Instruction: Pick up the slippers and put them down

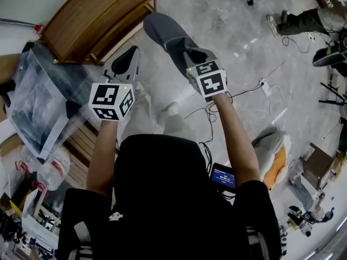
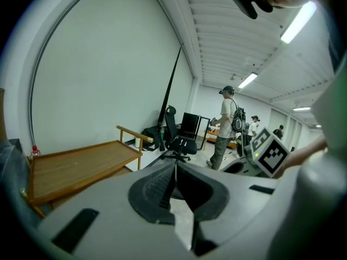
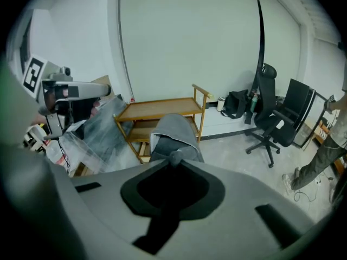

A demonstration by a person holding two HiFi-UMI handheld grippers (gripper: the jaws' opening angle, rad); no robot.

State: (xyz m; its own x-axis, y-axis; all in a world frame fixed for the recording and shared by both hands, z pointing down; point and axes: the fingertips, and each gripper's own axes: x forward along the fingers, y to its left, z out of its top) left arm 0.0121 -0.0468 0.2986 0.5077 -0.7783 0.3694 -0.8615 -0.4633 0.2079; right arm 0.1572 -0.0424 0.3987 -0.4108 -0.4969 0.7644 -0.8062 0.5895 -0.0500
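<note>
Hanging from the right gripper [image 1: 188,54] is a grey slipper [image 1: 162,28], pinched by its edge with the jaws clamped on the fabric, so the toe points away from the person and the whole slipper is off the floor [image 1: 233,31]. That edge grip seems chosen to let it dangle freely and be lowered flat when set down. The left gripper [image 1: 131,53] is held alongside, just to the left, with its jaws closed together and nothing between them; it looks like it is simply being carried along.

Ahead and to the left stands a low wooden cart [image 1: 92,15] with two shelves. A bulky thing wrapped in clear plastic sheet [image 1: 38,102] leans beside it. Cables [image 1: 255,88] trail over the bare concrete to the right, and they could snag a slipper put down there. Nearby lies a grey and orange lump [image 1: 274,156] that cannot be identified. Further back are a black office chair [image 3: 271,121] and a standing person [image 2: 225,126], well apart from the grippers. The open floor straight ahead looks like the easiest spot to set the slipper.
</note>
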